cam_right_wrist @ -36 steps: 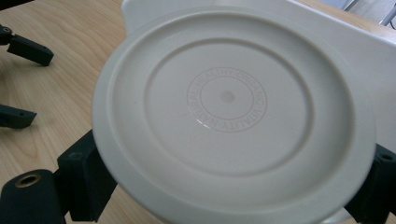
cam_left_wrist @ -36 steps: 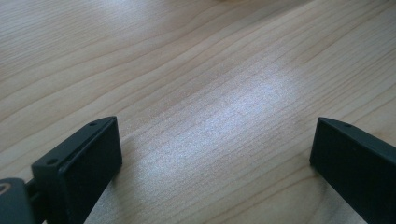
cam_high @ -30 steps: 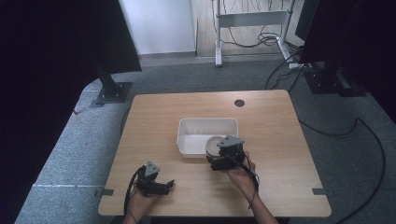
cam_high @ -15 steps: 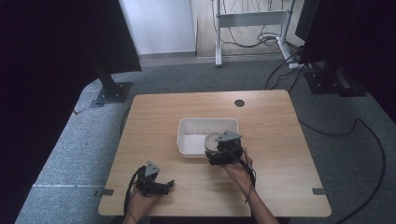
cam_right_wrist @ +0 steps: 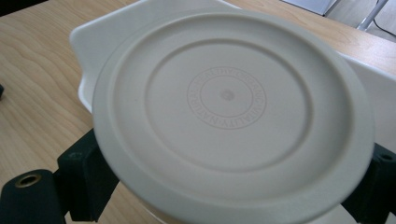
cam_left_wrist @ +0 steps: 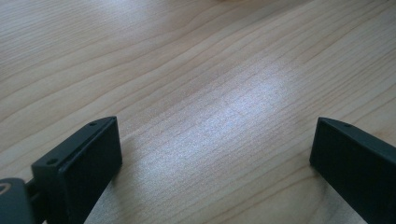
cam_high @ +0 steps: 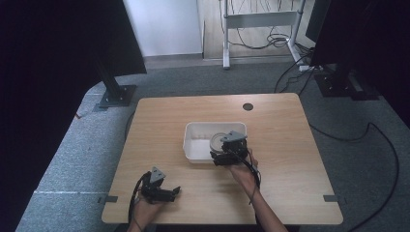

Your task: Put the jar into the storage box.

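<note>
High view: the right gripper [cam_high: 227, 152] sits at the near rim of a white tub [cam_high: 193, 145] in the middle of the table [cam_high: 285, 145], with a pale round lid [cam_high: 218, 141] at its front, over the tub's right part. The left gripper [cam_high: 159, 189] rests low near the table's front edge, well apart from the tub; likely it is parked there to stay out of the way.

Right gripper view adds what the high one cannot: the lid [cam_right_wrist: 229, 112] is a cream disc with raised rings and a round embossed mark, and the jaws are clamped on its edge from both sides, holding it tilted above the tub's corner [cam_right_wrist: 93, 37]. Whether it is being put in or lifted out, I cannot tell.

Left gripper view gives bare wood between jaws set wide apart, holding nothing.
</note>
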`<state>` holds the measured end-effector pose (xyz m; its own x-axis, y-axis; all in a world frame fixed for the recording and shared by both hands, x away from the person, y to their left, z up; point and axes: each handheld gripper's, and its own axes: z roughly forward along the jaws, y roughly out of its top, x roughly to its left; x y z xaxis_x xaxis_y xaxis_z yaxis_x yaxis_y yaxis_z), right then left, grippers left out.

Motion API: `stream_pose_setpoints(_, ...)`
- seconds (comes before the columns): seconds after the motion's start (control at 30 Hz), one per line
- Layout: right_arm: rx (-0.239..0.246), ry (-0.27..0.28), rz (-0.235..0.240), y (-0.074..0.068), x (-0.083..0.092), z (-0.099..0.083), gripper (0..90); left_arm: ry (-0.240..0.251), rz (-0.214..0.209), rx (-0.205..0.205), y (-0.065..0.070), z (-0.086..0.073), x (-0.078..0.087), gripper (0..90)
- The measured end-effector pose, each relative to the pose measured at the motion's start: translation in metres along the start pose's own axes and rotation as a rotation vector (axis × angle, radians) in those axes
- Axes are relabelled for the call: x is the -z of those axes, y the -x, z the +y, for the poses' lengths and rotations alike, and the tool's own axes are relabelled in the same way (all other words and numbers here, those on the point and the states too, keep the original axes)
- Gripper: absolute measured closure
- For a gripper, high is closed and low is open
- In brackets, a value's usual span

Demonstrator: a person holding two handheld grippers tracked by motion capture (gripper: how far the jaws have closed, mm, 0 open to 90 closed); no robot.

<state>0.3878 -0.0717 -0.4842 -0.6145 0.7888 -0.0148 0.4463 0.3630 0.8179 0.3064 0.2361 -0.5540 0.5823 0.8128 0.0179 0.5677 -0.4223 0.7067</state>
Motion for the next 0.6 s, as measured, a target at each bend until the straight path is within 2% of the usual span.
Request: stream_pose_setpoints(0.6, -0.017, -0.027, -0.055, 0.007, -0.025, -0.008, 9.4, 0.0, 0.0, 0.001, 0.0, 0.0, 0.0, 1.9)
